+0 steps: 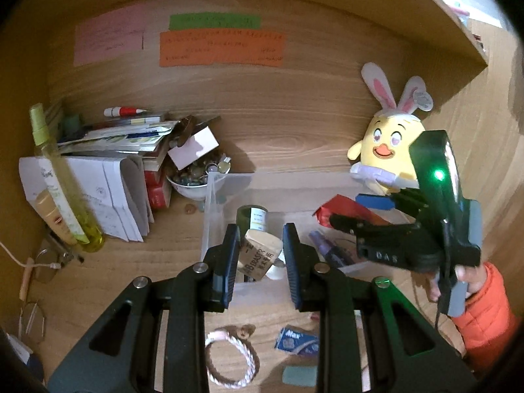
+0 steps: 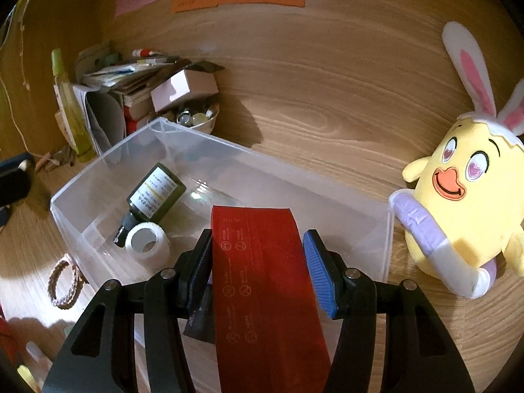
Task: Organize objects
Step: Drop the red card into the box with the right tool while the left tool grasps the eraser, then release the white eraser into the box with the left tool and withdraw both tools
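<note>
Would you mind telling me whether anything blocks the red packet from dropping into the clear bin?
Nothing visible does. The red packet sits between the right tongs above the open clear bin; the dark bottle and tape roll lie to the left.

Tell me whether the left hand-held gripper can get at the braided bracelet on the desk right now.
Probably not yet. The left hand-held gripper already grips an eraser over the clear bin, so its jaws are occupied. The braided bracelet lies uncovered on the desk below it, otherwise unobstructed.
</note>
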Demonstrator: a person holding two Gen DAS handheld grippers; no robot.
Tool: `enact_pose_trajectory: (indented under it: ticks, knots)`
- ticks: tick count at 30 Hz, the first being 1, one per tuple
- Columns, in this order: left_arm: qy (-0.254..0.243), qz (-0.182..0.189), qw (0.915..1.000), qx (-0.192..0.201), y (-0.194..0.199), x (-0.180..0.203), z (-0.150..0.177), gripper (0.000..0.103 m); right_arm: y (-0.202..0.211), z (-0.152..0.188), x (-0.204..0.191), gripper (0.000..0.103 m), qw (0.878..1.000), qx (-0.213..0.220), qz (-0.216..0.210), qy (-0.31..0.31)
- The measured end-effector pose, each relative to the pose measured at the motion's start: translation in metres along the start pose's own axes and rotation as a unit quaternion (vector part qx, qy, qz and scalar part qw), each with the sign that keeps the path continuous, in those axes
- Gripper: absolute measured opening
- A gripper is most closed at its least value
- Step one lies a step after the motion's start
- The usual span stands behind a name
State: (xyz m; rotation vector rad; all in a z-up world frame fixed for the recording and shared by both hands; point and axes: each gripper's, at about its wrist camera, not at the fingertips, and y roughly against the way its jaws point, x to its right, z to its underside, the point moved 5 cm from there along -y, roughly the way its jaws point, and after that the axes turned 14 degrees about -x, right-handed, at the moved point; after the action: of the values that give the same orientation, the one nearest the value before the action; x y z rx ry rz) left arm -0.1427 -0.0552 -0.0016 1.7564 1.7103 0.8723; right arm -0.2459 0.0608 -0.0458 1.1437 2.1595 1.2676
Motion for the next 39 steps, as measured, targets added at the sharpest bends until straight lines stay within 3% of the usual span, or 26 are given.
enact_pose_trajectory:
  ticks: [18, 25, 33, 39]
  knots:
    - [-0.026, -0.008, 0.9982, -0.054, -0.055, 0.016, -0.007, 0.027, 0.007, 0.002, 0.006, 0.053, 1.000, -0.007, -0.017, -0.006]
    - [-0.034, -0.003, 0.9971, -0.069, -0.063, 0.022, -0.005, 0.027, 0.027, 0.005, 0.008, 0.062, 1.000, 0.009, -0.010, -0.001]
    - [-0.037, 0.000, 0.9965, -0.075, -0.066, 0.024, -0.002, 0.027, 0.046, 0.021, 0.003, 0.063, 1.000, 0.023, 0.004, 0.019]
    - [-0.044, 0.005, 0.9968, -0.066, -0.057, 0.029, -0.001, 0.028, 0.057, 0.035, 0.004, 0.064, 1.000, 0.029, -0.010, 0.003]
